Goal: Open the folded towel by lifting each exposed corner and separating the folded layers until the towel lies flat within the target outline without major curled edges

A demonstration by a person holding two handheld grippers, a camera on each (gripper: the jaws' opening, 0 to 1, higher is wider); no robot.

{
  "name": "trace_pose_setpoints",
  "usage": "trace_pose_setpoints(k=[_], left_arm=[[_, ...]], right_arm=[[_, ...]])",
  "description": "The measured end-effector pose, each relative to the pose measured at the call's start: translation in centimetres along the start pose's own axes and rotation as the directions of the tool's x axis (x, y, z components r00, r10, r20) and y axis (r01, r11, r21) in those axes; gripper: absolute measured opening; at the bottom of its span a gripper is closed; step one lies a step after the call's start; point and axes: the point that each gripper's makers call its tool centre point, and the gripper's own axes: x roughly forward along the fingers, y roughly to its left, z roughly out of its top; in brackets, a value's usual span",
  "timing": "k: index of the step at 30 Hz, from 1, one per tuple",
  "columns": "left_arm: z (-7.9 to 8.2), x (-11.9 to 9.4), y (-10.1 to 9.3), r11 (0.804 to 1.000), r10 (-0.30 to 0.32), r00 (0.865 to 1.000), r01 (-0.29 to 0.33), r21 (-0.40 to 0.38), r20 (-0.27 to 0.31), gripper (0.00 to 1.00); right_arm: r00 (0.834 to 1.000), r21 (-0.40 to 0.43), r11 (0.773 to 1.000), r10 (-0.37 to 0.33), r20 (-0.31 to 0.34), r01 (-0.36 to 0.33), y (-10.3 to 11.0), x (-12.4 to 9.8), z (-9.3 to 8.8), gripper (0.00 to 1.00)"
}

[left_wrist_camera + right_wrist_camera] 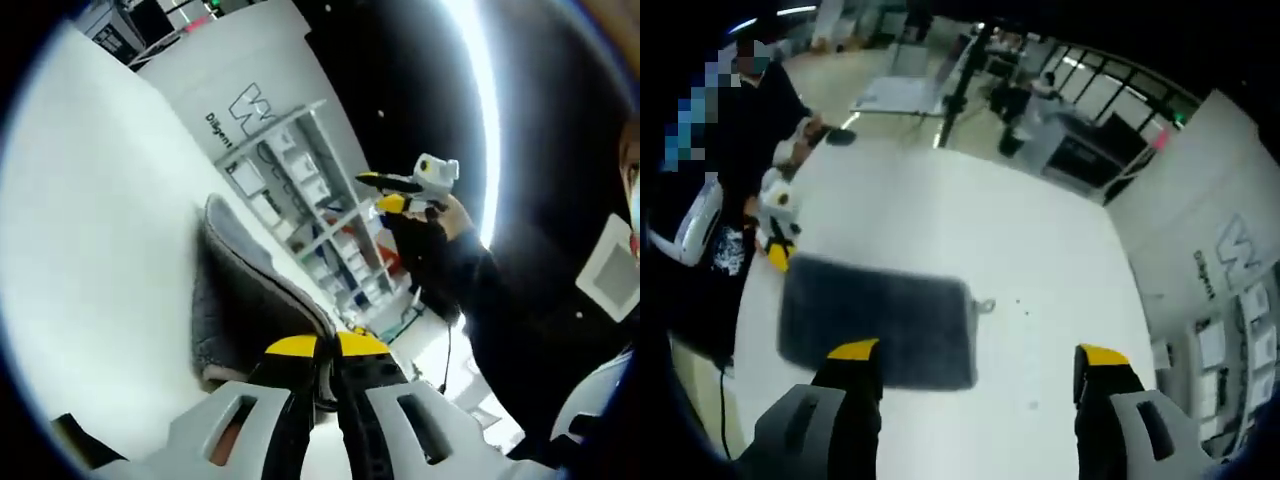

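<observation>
The left gripper [322, 362] is clamped on the grey towel [878, 322] near the bench [1040, 270] edge; a thin pinch could slip. The right gripper [978, 368] hangs wide open, empty (above the towel), so the unheld far corner may curl.

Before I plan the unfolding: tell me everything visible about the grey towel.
The grey fluffy towel lies as a folded rectangle on the white table, a small hanging loop at one corner. The left gripper, its jaws shut, pinches an edge, raising a layer. The right gripper hovers open above it.
</observation>
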Motion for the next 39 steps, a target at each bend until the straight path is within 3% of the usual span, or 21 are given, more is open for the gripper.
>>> trace_pose_setpoints(k=[3,7,11,14,31,39], left_arm=[[0.0,0.0,-0.1,1.0,-0.006,1.0,0.006,-0.002,-0.003,0.04],[0.0,0.0,-0.2,1.0,-0.015,1.0,0.015,-0.008,-0.004,0.04],[0.0,-0.1,-0.3,1.0,-0.018,1.0,0.018,-0.009,-0.004,0.04],[-0.1,-0.1,-0.3,1.0,-0.019,1.0,0.019,-0.011,-0.003,0.04],[-0.1,-0.5,-0.6,0.999,-0.038,0.999,0.038,-0.005,-0.001,0.04],[0.0,-0.4,-0.5,0.999,-0.04,0.999,0.04,-0.008,-0.003,0.04]], right_arm=[[1.0,-0.021,1.0,0.011,-0.016,-0.012,-0.2,-0.2,0.6,0.76],[1.0,-0.023,1.0,0.006,-0.027,-0.006,-1.2,-1.8,1.7,0.64],[0.999,0.014,1.0,0.016,-0.033,-0.015,-1.7,-3.0,2.5,0.66],[0.999,0.008,1.0,0.018,-0.04,-0.017,-1.9,-2.6,2.5,0.67],[0.987,-0.048,0.992,0.107,-0.123,-0.114,-0.7,4.6,3.9,0.62],[0.974,-0.019,0.99,0.136,-0.182,-0.142,-1.1,7.2,2.4,0.6]])
